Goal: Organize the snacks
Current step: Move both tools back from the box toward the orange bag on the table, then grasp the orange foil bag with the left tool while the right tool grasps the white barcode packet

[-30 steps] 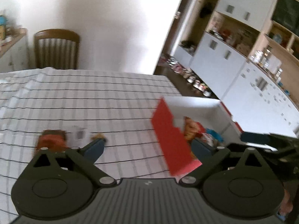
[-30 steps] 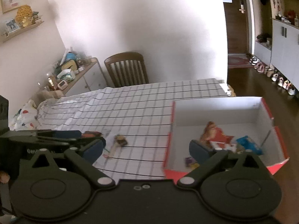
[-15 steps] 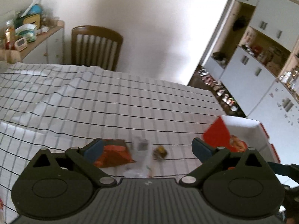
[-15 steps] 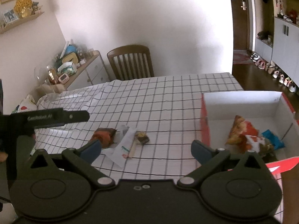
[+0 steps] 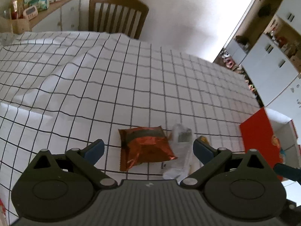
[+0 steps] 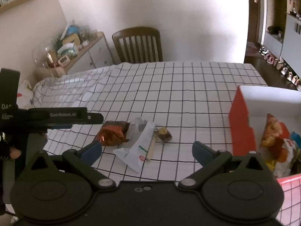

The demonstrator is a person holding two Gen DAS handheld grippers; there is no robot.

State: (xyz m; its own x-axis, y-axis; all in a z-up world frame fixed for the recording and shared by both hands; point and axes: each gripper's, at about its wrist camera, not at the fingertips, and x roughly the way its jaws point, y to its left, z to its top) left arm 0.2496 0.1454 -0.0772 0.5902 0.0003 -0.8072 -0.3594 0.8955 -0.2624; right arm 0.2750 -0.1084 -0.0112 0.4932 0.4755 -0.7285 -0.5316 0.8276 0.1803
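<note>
The crinkled snack packet (image 5: 144, 146) looked like glossy orange foil, the long white wrapper (image 6: 140, 148) like smooth plastic film, the checked tablecloth (image 5: 112, 86) like matt, rumpled cloth, the red box (image 6: 242, 126) like matt cardboard, and the chair (image 5: 117, 15) like polished brown wood.

In the right wrist view, the left gripper (image 6: 56, 119) carries white lettering along its black side bar at about nine o'clock, reading roughly "GenRobot.AI", though blurred. On the dark block at the far left edge, the letters "DA" show before the frame cuts them off. The white packet (image 6: 140, 146) at six o'clock bears green and red printed marks too small to read. In the left wrist view no text is legible.
</note>
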